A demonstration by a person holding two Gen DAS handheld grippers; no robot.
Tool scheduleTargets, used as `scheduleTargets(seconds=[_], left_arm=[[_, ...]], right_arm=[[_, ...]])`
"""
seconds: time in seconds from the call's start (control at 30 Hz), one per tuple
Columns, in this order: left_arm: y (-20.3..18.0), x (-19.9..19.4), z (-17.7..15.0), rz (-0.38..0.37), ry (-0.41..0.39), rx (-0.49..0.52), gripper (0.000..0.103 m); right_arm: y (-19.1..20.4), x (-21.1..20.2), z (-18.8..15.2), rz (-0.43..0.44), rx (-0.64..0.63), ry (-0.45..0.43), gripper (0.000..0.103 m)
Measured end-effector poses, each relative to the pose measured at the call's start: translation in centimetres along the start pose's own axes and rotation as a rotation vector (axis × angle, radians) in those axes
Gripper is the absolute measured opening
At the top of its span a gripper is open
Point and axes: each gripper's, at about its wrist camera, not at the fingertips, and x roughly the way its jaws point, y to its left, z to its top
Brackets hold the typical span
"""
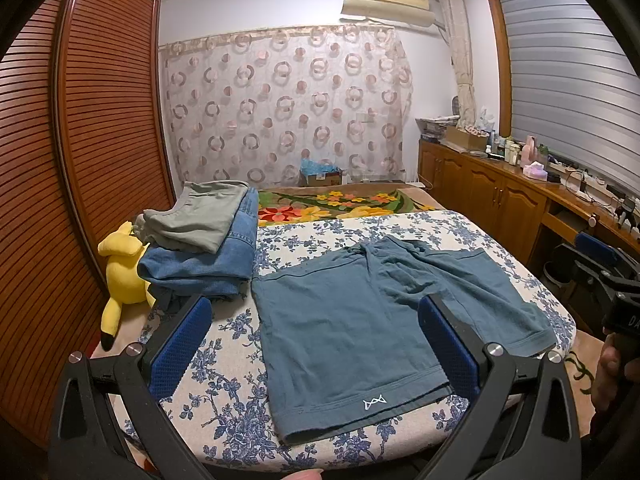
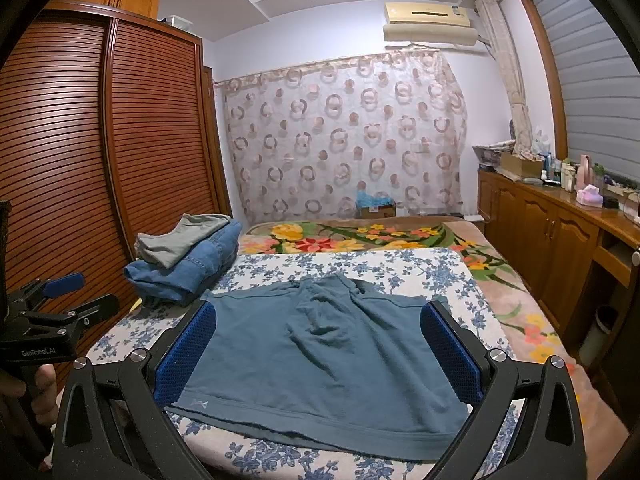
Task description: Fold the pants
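Teal shorts (image 1: pixel 352 328) lie flat on the blue-flowered sheet (image 1: pixel 224 364), waistband away from me and leg hems near the bed's front edge. A small white logo (image 1: pixel 374 401) marks the left leg's hem. My left gripper (image 1: pixel 314 308) hovers open over that left leg, holding nothing. In the right wrist view the shorts (image 2: pixel 320 360) fill the gap between the blue pads (image 2: pixel 188 352), and my right gripper (image 2: pixel 320 312) is open above them, empty. Each gripper shows at the edge of the other's view, held by a hand: the right gripper (image 1: pixel 596 268) and the left gripper (image 2: pixel 76 292).
A folded pile of grey-green shorts on blue jeans (image 1: pixel 200 256) sits at the sheet's far left. A yellow plush toy (image 1: pixel 120 276) lies beside it against the slatted wardrobe (image 1: pixel 80 160). A flowered blanket (image 1: pixel 340 204) covers the far bed. Wooden cabinets (image 1: pixel 492 196) line the right.
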Motion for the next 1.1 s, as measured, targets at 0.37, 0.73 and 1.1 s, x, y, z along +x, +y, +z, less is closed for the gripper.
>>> scheduleTargets(seconds=[0.37, 0.73, 1.1], left_arm=[[-0.06, -0.25, 0.58, 0.001, 0.0, 0.001, 0.103], [-0.14, -0.32, 0.61, 0.001, -0.002, 0.004, 0.103], [-0.59, -0.74, 0.88, -0.002, 0.005, 0.004, 0.103]], right_arm=[[-0.09, 0.01, 0.02, 0.002, 0.0, 0.003, 0.102], [-0.14, 0.09, 0.11, 0.003, 0.0, 0.0, 0.102], [-0.05, 0.16, 0.13, 0.002, 0.0, 0.001, 0.102]])
